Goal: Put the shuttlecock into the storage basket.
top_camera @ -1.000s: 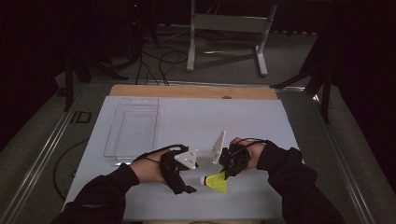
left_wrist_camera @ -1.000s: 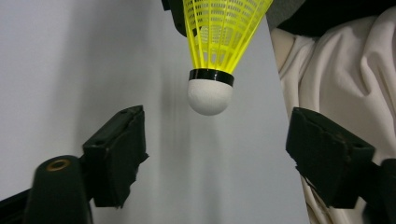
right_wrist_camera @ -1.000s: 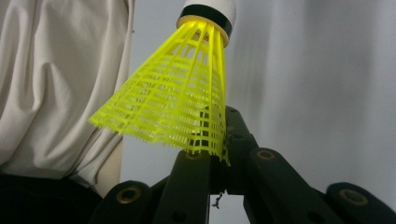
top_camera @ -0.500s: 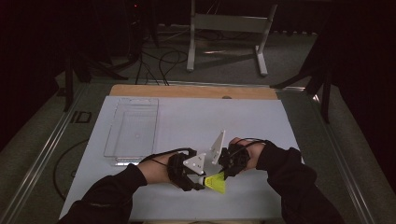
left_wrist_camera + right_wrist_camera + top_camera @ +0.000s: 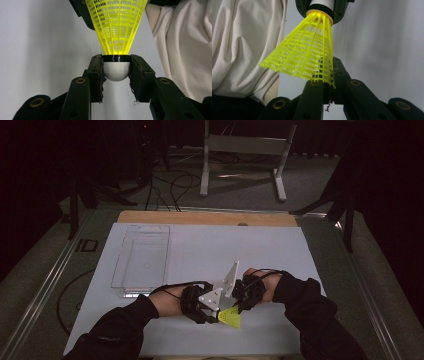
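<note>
Item: yellow plastic shuttlecock (image 5: 231, 316), white rounded cork, black band at the skirt's root. Location: held above the near edge of the white surface (image 5: 210, 250), between the person's two hands, just in front of the person.

Left claw (image 5: 116, 71): jaws had just been closing and stood clamped on either side of the cork and its black band, pads pressing the cork from both sides. The cork is the one firm part, so the grip there looked chosen for a secure hold.

Right claw (image 5: 327, 82): jaws drawn narrow, pinching the open rim of the mesh skirt. The hold at the thin edge likely served to present the cork end toward the other hand.

Condition: shuttlecock gripped at both ends, skirt undeformed as far as could be told; judged to be a hand-over in progress, with the right claw's release not yet made.

Also present: clear plastic tray (image 5: 143, 260), on the far-left part of the surface, well apart from the hands; a likely destination, though this could not be confirmed.
</note>
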A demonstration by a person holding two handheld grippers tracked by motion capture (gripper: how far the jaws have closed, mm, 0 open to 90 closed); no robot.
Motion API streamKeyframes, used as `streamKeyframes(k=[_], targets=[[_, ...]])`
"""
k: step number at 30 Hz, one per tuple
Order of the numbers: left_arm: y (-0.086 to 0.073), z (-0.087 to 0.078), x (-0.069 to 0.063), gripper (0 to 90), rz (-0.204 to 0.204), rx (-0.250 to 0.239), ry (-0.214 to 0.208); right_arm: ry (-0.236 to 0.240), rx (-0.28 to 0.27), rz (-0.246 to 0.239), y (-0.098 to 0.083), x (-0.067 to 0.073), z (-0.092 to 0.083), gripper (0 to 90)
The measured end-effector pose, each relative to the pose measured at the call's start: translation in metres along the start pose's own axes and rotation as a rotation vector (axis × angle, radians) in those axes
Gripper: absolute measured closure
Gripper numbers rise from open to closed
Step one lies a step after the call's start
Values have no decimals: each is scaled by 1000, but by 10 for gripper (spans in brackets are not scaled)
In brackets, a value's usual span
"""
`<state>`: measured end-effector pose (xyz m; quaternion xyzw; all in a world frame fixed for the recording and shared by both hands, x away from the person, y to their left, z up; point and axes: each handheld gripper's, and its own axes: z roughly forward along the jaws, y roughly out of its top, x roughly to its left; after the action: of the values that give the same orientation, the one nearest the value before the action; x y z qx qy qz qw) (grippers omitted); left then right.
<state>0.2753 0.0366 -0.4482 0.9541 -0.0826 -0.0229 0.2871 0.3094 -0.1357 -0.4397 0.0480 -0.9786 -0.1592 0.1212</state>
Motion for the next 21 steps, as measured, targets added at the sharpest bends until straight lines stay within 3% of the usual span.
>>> streamKeyframes(k=[3, 5, 8, 9, 11, 16, 17, 21], targets=[[0, 0, 0, 653, -6, 2, -2, 0, -1, -1, 0, 1, 0, 876], [-1, 0, 0, 653, -2, 12, -18, -31, -1, 8, 1, 2, 0, 746], [-1, -1, -1, 654, -5, 7, -22, -56, -22, 17, 0, 4, -1, 479], [-1, -2, -1, 654, -9, 9, -30, -90, -24, 17, -1, 7, 0, 372], [-2, -3, -1, 654, -9, 14, -30, -117, -43, 40, -1, 8, -1, 282], [-7, -6, 0, 653, -33, 18, -44, -132, -56, 97, -5, 7, -5, 190], [-8, -6, 1, 653, -47, 13, -45, -129, -57, 99, -6, 7, -6, 147], [-12, -10, 3, 653, -111, 30, -70, -143, -76, 125, -11, 8, -7, 127]])
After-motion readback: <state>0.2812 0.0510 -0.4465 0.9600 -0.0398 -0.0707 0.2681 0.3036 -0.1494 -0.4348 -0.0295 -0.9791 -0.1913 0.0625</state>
